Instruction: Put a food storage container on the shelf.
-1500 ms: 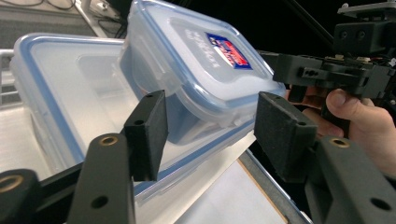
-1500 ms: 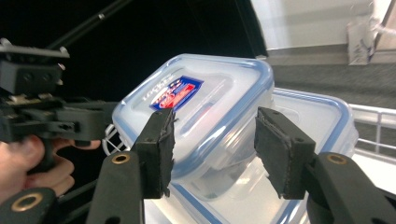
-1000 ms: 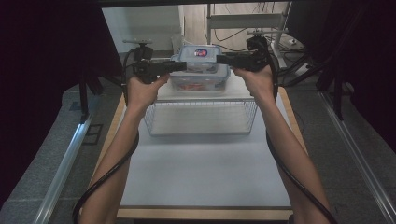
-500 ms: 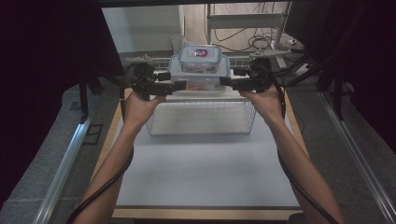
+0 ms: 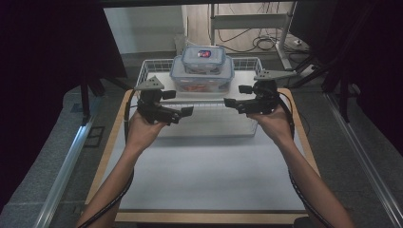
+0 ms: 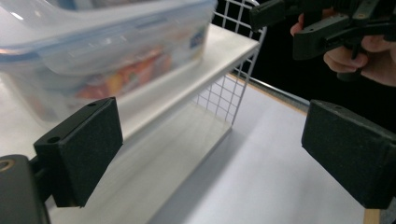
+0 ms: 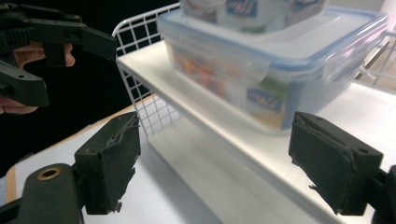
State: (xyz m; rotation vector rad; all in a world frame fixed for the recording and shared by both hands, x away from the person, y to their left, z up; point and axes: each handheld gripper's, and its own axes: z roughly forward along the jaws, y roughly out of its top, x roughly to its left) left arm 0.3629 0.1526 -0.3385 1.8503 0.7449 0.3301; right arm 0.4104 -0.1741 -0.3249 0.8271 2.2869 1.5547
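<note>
Left gripper (image 5: 186, 112): your jaws stand wide apart with nothing between them; it hangs in front of the rack's left end, apart from the boxes.
Right gripper (image 5: 230, 102): your jaws are spread wide and bare as well; it hangs in front of the rack's right end, facing the left one across a gap.
Large box (image 5: 202, 76): clear plastic with a blue-edged lid and colourful contents; it sits on the rack's white top shelf, near the middle, touched by neither of your grippers.
Small box (image 5: 204, 55): clear, blue-rimmed, with a printed label; stacked squarely on the large box's lid.
Rack (image 5: 148, 67): white wire sides with a white shelf; it stands at the far end of the table.
Table (image 5: 204, 175): a white top with a wooden edge; your forearms reach over it from the near side.
</note>
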